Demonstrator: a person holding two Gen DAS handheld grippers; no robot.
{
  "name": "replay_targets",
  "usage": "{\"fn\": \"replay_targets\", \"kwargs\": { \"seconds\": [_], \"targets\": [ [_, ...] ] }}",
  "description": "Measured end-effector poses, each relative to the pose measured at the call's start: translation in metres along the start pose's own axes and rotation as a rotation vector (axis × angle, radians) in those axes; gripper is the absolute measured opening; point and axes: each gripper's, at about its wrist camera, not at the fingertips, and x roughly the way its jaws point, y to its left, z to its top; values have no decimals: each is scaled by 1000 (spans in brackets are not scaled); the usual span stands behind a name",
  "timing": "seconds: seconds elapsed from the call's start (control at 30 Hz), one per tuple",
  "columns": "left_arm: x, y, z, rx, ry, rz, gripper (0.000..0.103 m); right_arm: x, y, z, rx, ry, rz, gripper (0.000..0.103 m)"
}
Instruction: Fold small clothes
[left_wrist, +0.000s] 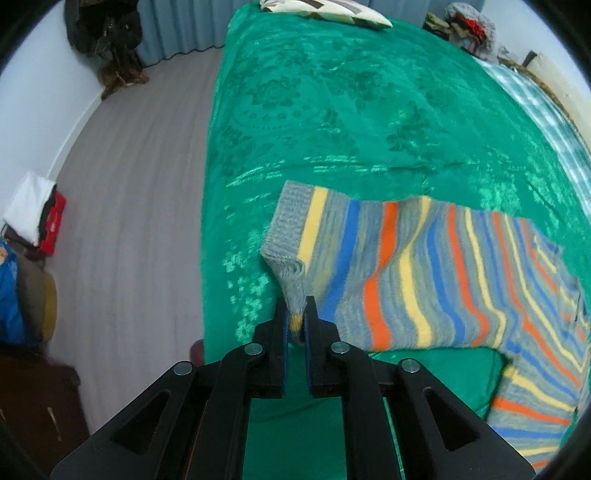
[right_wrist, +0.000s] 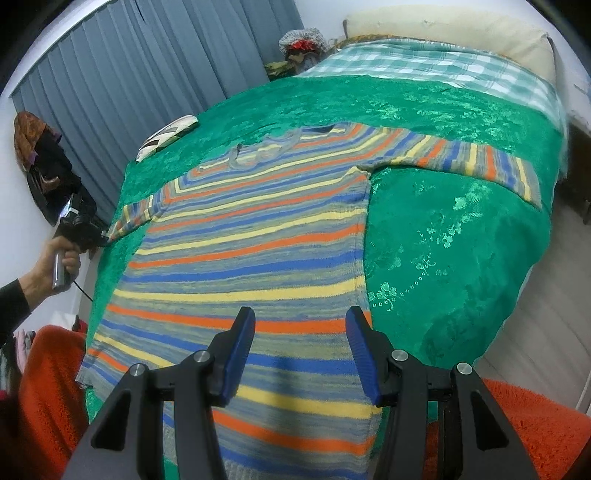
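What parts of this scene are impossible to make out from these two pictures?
- Striped sweater: its hem, right wrist view, hidden behind the right gripper.
- Sleeve cuff: its tip, left wrist view, pinched inside the left gripper.
- Pile of clothes at the bed's far corner: too small in both views.
- Sweater's chest motif: blurred.

What I can't make out from the two wrist views

In the left wrist view, the striped sweater (left_wrist: 424, 273) runs off the right and lower-right edge, so I lose its body, and its sleeve cuff is pinched out of sight between the left gripper (left_wrist: 295, 317) fingers. In the right wrist view, the hem disappears under the right gripper (right_wrist: 301, 328) at the bottom edge. The clothes pile (right_wrist: 301, 46) at upper centre is too small for me to identify.
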Motion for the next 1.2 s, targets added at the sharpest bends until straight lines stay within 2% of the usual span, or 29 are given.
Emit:
{"fn": "replay_targets", "kwargs": {
  "seconds": [0.07, 0.17, 0.27, 0.33, 0.4, 0.43, 0.47, 0.53, 0.6, 0.63, 0.67, 0.73, 0.83, 0.9, 1.0, 1.1, 1.17, 1.2],
  "targets": [
    [-3, 8, 1, -27, -12, 18, 28, 0, -1, 0, 2, 0, 1, 51],
    [-9, 19, 10, -59, -55, 23, 40, -1, -1, -1, 4, -5, -1, 51],
    [-4, 18, 25, -68, -56, -32, 45, 0, -2, -1, 2, 0, -3, 51],
    [7, 8, 36, -39, -33, -36, 51, 1, -3, -2, -1, 5, -7, 51],
    [23, -1, 43, -3, 7, 5, 55, 3, -2, -2, -4, 10, -11, 51],
    [26, -3, 43, 3, 8, 36, 57, 4, -1, -1, -6, 10, -13, 51],
    [29, -3, 44, 0, 0, 57, 63, 4, 0, -1, -8, 10, -14, 51],
    [30, -2, 45, -18, -18, 75, 67, 5, 1, -1, -14, 8, -18, 51],
    [32, 0, 43, -30, -11, 54, 62, 6, 3, -1, -19, 13, -21, 51],
    [32, 1, 42, -27, -7, 29, 39, 7, 3, -1, -20, 14, -22, 51],
    [31, -1, 41, -16, -5, 21, 5, 8, 3, -1, -21, 17, -22, 51],
    [26, -6, 39, 23, -20, 39, 1, 9, 3, -1, -21, 20, -22, 51],
    [11, -9, 35, 41, -109, 159, 0, 10, 3, -1, -19, 22, -21, 51],
    [13, -3, 34, 5, -117, 200, 0, 10, 4, -1, -19, 20, -22, 51],
    [23, -2, 33, -12, -85, 219, 1, 10, 4, -1, -19, 22, -23, 51],
    [25, 0, 31, -24, -64, 261, 14, 9, 3, -1, -18, 23, -27, 51],
    [18, 4, 28, -32, -67, 279, 43, 9, 2, -1, -16, 25, -31, 51],
    [10, 5, 25, -30, -80, 286, 49, 9, 2, -1, -15, 26, -35, 51]
  ]
}}
